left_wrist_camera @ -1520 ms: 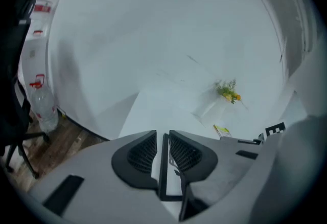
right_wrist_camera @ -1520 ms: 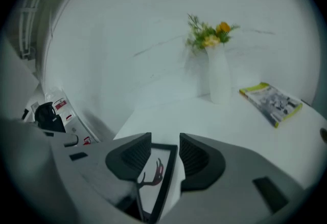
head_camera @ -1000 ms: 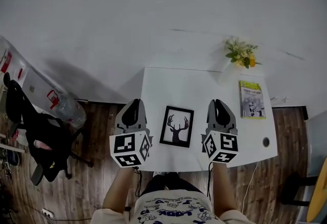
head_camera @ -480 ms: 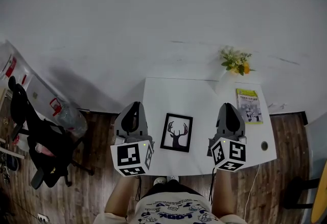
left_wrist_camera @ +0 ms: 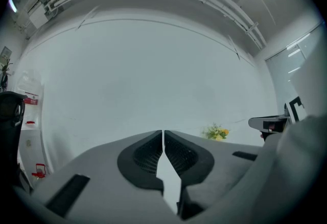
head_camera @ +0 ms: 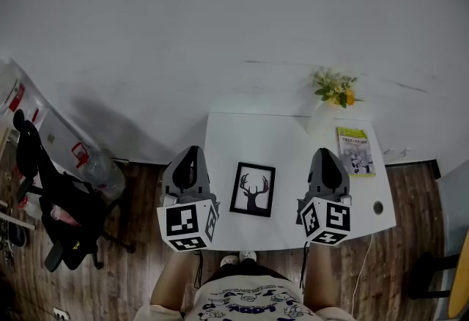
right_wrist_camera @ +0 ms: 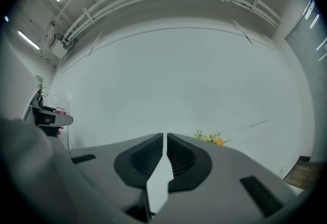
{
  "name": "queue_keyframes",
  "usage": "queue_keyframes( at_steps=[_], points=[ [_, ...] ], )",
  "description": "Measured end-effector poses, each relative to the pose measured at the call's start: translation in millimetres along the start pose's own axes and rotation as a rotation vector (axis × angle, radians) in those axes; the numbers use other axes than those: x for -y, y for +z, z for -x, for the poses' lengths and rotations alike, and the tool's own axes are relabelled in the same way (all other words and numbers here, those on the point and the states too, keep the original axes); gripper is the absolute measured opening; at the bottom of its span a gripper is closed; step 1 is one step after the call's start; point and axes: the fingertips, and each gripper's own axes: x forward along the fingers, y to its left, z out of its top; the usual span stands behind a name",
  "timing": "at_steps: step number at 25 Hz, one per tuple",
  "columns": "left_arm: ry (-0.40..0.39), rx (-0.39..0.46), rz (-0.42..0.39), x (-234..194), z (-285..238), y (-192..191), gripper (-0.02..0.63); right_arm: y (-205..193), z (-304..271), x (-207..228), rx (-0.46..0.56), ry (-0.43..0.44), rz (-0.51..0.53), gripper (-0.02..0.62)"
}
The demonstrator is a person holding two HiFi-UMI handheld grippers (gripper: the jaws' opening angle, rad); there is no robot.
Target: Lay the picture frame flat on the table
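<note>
Plainly, left gripper and right gripper fingers meet, empty; picture frame lies flat; book print illegible.

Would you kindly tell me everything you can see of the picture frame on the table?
The picture frame is a small portrait-format rectangle with a thin black border, material unclear, around a white sheet bearing a black stag's head with antlers. It appears to lie flat, face up, slightly askew, on the white table toward its near edge. Only the table touches it; the left gripper and right gripper flank it, clear of it.
</note>
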Motion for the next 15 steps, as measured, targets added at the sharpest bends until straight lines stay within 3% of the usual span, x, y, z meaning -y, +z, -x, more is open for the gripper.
queue_keyframes(
  at_steps=[15],
  points=[
    [-0.007,-0.003,0.008,-0.7,2.6,-0.4,0.028,-2.0,3.2,-0.7,-0.008,-0.014,0.005,0.04]
  ],
)
